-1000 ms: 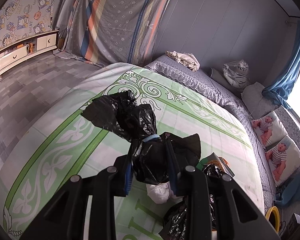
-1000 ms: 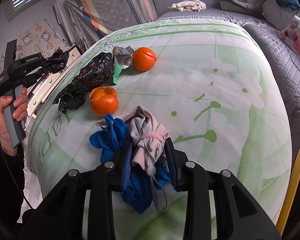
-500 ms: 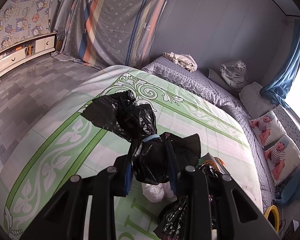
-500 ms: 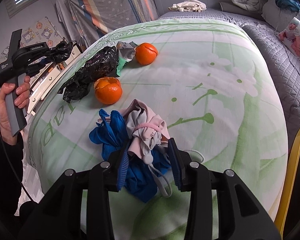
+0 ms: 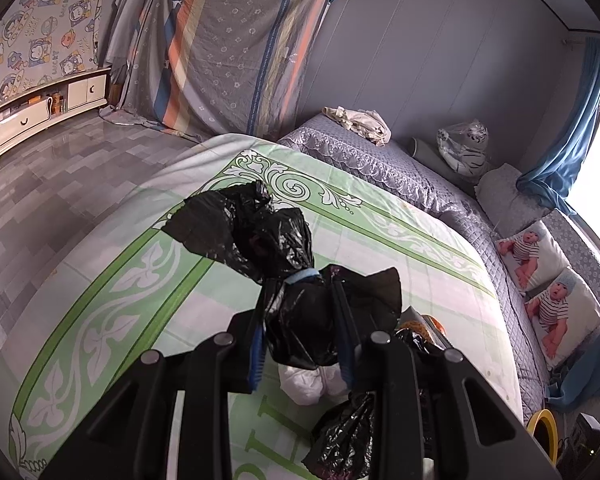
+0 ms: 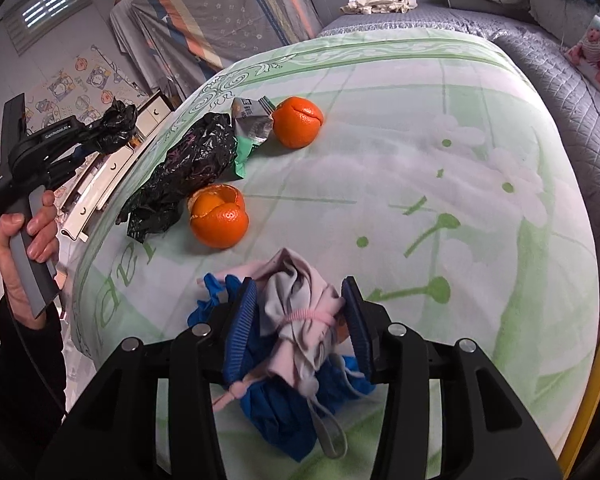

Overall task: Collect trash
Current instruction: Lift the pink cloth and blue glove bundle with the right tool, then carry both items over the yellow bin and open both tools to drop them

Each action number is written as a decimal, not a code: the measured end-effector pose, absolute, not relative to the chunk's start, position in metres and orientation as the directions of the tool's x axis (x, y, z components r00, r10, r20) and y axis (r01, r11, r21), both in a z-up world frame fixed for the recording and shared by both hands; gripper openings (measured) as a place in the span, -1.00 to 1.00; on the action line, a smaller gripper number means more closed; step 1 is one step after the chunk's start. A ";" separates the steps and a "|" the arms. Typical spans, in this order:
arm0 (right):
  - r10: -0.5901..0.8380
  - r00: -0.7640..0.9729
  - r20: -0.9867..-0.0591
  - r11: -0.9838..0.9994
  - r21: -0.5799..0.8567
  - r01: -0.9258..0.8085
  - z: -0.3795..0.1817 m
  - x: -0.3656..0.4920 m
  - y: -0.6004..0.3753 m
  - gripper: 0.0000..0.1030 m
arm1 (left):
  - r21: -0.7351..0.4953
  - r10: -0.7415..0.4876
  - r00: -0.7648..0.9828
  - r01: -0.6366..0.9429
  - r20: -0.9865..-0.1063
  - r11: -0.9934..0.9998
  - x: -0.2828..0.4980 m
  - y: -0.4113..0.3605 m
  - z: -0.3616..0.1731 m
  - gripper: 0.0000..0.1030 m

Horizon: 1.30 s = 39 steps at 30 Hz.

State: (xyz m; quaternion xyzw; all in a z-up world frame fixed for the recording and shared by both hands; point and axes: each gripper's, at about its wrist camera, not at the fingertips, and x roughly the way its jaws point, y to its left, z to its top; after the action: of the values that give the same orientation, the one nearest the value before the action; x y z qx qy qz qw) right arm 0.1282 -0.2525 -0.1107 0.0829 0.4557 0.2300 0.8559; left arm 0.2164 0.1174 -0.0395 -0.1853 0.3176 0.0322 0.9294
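Meanwhile, left tongs stay clamped on a black bag; right tongs, jaws just widening, loosely straddle a mask bundle (on the bed).

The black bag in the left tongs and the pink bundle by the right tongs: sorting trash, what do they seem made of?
Black bag: thin glossy plastic film, judging by its crinkles and glints. Pink bundle: seemingly soft matte cloth, with limp folds and cord ties.

Orange peel — mostly hidden behind black bag.
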 end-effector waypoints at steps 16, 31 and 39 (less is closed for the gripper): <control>0.488 0.516 -0.704 0.872 0.366 -0.325 -0.093 0.125 -0.262 -0.61 | -0.312 -0.054 0.804 -0.167 -0.592 0.935 0.215 0.106 -0.032 -0.48; 0.471 0.706 -0.530 0.874 0.389 -0.291 -0.017 0.093 -0.326 -0.61 | -0.269 -0.151 0.850 0.011 -0.505 0.963 0.188 0.039 0.009 -0.48; 0.355 0.811 -0.465 0.910 0.371 -0.186 0.012 0.061 -0.386 -0.61 | -0.250 -0.319 0.823 0.222 -0.470 0.942 0.172 -0.043 0.024 -0.48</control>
State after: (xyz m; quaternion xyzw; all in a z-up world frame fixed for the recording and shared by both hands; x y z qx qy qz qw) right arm 0.0608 -0.3863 0.0118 0.1557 0.2714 0.1443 0.9388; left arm 0.1717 -0.0432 0.0242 -0.0926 0.2613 -0.1423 0.9502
